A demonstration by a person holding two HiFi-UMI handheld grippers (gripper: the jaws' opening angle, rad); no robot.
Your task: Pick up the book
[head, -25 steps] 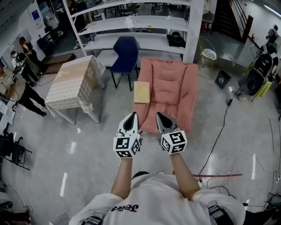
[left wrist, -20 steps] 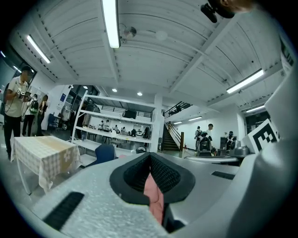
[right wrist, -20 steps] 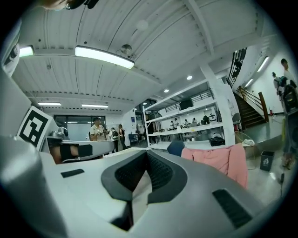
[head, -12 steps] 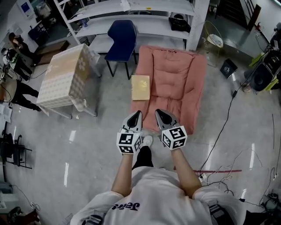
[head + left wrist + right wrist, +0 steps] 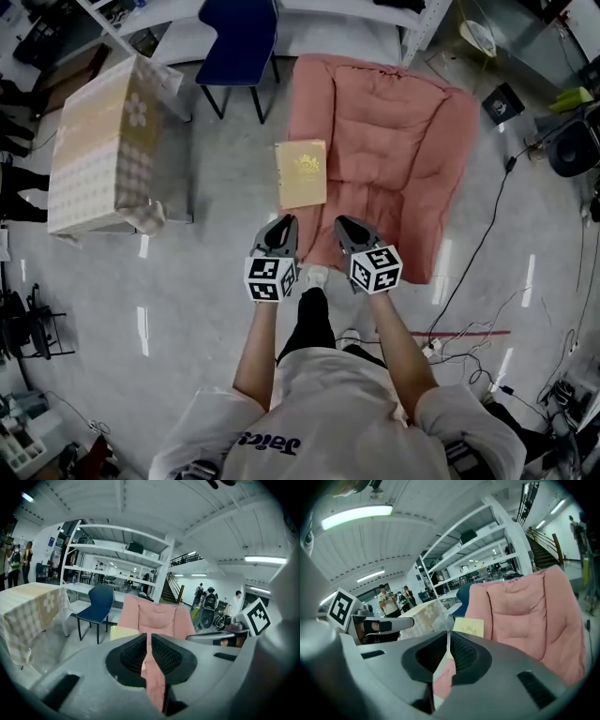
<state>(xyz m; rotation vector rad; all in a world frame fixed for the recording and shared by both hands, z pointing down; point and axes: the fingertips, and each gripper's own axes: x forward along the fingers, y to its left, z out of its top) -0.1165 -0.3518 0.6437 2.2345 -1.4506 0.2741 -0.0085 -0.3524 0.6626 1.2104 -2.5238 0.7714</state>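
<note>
The book [image 5: 301, 173], pale yellow with a small crest on its cover, lies on the left edge of a pink padded lounge chair [image 5: 384, 159]. It also shows in the left gripper view as the book [image 5: 123, 632] and in the right gripper view as the book [image 5: 468, 626]. My left gripper [image 5: 284, 225] is shut and empty, a short way below the book in the head view. My right gripper [image 5: 343, 226] is shut and empty too, beside the left one, over the chair's near edge. In each gripper view the jaws meet with only a thin slit between them.
A table under a checked cloth [image 5: 101, 150] stands at the left. A dark blue chair [image 5: 237, 42] sits behind the book, in front of white shelving [image 5: 309, 36]. Cables [image 5: 469, 281] run over the glossy floor at the right. People stand far off at the left [image 5: 18, 562].
Both grippers have come forward and down toward the book, side by side. The book and the pink chair now appear larger and closer. Both pairs of jaws have stayed shut.
</note>
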